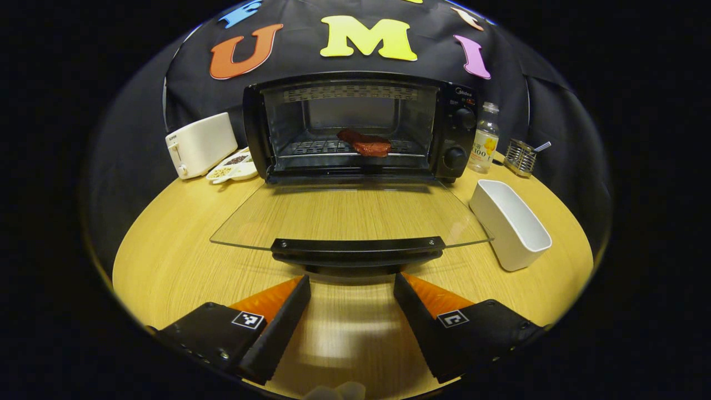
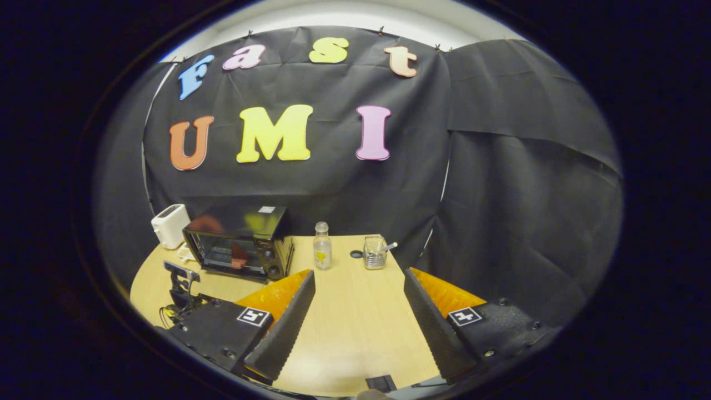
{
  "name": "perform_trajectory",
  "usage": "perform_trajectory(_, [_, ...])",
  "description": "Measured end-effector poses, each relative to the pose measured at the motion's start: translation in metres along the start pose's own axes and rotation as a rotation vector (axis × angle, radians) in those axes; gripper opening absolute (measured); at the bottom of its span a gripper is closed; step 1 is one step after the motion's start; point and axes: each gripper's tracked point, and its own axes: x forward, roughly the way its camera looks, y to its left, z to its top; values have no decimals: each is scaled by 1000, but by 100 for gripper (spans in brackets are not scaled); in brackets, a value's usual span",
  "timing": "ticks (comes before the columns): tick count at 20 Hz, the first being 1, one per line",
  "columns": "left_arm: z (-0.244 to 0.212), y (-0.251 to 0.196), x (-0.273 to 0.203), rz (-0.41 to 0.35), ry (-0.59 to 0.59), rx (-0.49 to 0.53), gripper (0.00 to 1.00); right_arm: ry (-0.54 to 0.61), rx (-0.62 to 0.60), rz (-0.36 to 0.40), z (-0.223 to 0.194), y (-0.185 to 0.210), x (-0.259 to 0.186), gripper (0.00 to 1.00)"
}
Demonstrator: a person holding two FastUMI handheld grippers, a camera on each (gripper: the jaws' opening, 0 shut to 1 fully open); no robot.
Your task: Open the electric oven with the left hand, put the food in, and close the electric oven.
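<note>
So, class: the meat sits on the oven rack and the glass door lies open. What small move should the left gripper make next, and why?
Probably ease the left gripper forward under the door handle and lift. The meat is already on the rack, the glass door hangs flat, and the open fingers sit just short of the handle, so only closing remains.

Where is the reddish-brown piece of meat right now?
In the left gripper view, the reddish-brown piece of meat lies on the wire rack inside the open black electric oven, right of centre, behind the lowered glass door.

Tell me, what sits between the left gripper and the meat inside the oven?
In the left gripper view, the oven's glass door lies open flat between the left gripper and the meat.
</note>
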Motion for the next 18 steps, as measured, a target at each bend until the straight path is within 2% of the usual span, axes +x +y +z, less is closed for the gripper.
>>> perform_trajectory(6, [17, -2, -3, -21, -12, 16, 97, 2, 30, -40, -5, -13, -7, 100])
perform_trajectory(12, [59, 2, -13, -37, -67, 33, 97, -7, 75, -37, -8, -9, -9, 100])
perform_trajectory(13, [68, 2, -15, -36, -79, 39, 97, -10, 84, -35, -10, -8, -9, 97])
perform_trajectory(14, [74, 4, -15, -33, -87, 43, 97, -10, 94, -40, -11, -9, -9, 100])
perform_trajectory(18, [96, 12, -16, -25, -110, 45, 97, -33, 143, -59, -9, -16, -13, 100])
